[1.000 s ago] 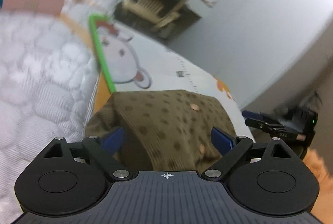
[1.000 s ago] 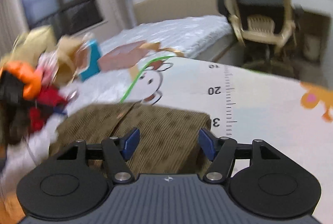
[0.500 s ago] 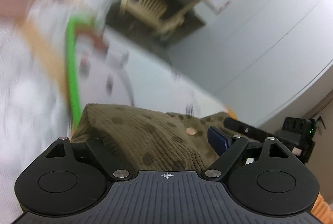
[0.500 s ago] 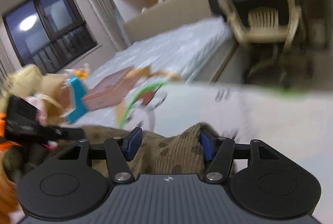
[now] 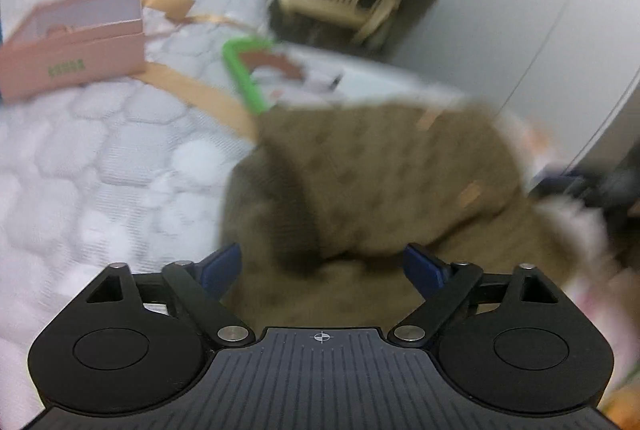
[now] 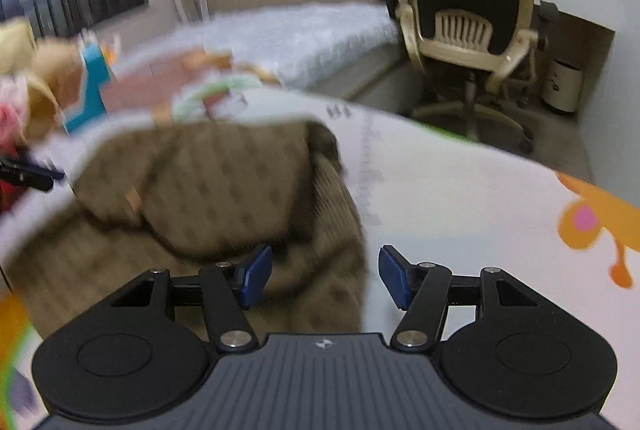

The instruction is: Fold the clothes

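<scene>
Left wrist view: left gripper (image 5: 320,266) spread, empty; olive garment (image 5: 384,174) on the play mat (image 5: 360,78) runs from 12 to 2 o'clock, doubled over itself.

Right wrist view: right gripper (image 6: 325,276) spread, empty; garment's edge between its fingers, bulk toward 10 o'clock.
</scene>
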`<state>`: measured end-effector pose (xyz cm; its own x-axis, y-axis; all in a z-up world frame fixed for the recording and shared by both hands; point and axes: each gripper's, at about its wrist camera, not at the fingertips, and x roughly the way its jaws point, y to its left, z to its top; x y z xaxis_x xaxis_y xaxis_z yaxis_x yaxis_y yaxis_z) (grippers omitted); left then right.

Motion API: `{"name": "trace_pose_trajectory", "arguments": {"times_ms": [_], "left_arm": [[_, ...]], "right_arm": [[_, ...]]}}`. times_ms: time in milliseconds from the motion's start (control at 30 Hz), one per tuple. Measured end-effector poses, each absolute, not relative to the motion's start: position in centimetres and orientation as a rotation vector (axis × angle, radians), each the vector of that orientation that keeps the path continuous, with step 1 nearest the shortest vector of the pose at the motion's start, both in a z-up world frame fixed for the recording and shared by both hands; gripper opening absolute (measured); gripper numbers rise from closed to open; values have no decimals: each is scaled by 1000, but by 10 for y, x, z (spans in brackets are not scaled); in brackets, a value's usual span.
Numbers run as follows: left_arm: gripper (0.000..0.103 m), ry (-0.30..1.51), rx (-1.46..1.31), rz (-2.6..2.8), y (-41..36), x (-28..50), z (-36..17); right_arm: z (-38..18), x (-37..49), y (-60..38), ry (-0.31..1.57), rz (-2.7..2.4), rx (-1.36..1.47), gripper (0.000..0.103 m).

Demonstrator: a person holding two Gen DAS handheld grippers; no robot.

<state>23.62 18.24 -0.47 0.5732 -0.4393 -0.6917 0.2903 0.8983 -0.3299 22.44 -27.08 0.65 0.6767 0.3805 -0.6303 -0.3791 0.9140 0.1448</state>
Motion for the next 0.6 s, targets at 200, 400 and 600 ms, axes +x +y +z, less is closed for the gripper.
{"name": "trace_pose_trajectory", "arguments": {"times_ms": [200,400,600], "left_arm": [[84,816,-387,-416,166,252,-11],[15,786,-283,-352,142,250,1],[12,679,-232,-467,149,179,54]], "right_arm": [[-6,257,-227,688,459,34,55],[11,247,-201,620,471,-48,10],[58,175,-229,532,561,-48,9]]}}
